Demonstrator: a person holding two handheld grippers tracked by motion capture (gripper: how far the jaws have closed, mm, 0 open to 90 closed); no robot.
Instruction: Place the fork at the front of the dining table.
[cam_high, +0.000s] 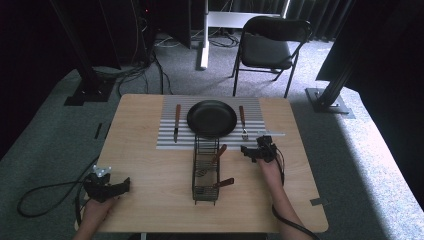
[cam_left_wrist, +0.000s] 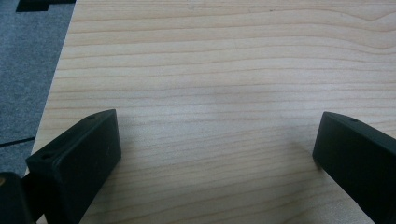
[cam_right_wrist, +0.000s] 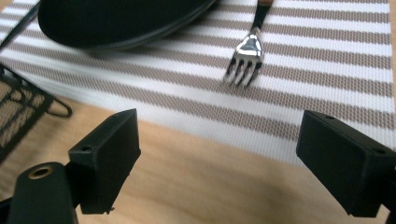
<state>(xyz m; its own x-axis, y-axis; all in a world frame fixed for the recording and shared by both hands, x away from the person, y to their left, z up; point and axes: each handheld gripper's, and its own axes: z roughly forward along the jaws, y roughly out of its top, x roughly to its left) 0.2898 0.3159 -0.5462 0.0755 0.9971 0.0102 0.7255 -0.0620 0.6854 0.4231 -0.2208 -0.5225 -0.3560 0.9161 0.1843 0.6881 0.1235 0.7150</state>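
A black plate (cam_high: 212, 118) sits in the middle of a striped placemat (cam_high: 170, 140) at the table's far side. A brown-handled knife (cam_high: 177, 122) lies to its left and a brown-handled fork (cam_high: 242, 121) to its right. My right gripper (cam_high: 248, 152) hovers just in front of the mat's right corner, open with nothing between its jaws. In the right gripper view (cam_right_wrist: 219, 154) the fork's tines (cam_right_wrist: 246, 53) and the plate's rim (cam_right_wrist: 116, 21) lie ahead. My left gripper (cam_high: 122, 185) rests at the near left of the table, open over bare wood (cam_left_wrist: 217, 144).
A black wire caddy (cam_high: 195, 170) stands in the table's middle, in front of the plate, with two wooden-handled utensils (cam_high: 218, 152) in it; its corner (cam_right_wrist: 18, 112) appears in the right gripper view. A folding chair (cam_high: 267, 47) stands beyond the table.
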